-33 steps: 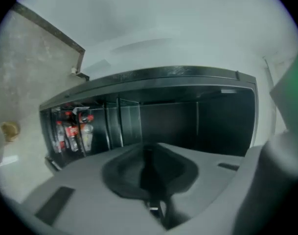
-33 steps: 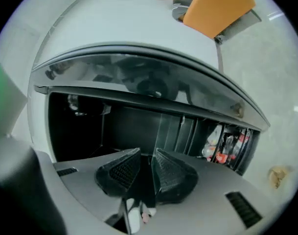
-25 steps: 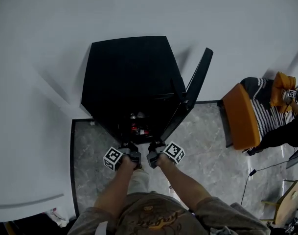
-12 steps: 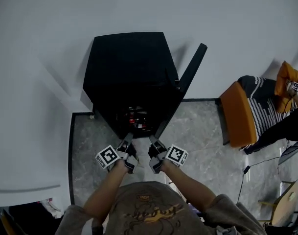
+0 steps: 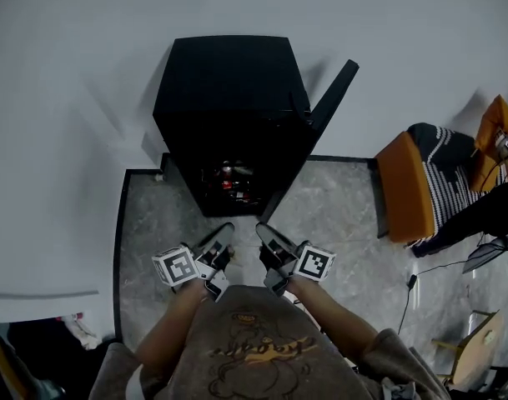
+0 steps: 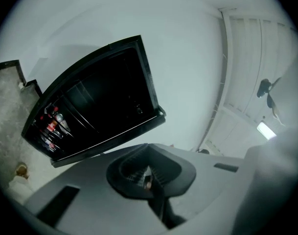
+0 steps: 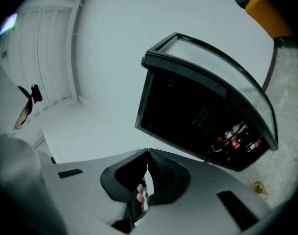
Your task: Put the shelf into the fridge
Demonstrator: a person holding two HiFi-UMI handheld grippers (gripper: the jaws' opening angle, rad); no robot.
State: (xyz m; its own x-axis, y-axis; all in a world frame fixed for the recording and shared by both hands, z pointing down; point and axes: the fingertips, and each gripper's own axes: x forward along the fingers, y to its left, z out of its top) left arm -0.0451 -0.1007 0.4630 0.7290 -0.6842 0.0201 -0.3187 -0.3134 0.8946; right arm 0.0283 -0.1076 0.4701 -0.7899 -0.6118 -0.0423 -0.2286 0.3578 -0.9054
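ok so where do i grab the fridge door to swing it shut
Take the fridge door by its free outer edge, the end farthest from its hinge, coming from the right. It stands swung wide open on that side and is a thin slab, so jaws can likely pinch across that edge. The right gripper is shut and needs opening first.

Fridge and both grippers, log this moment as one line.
fridge door: open | left gripper: shut, empty | right gripper: shut, empty
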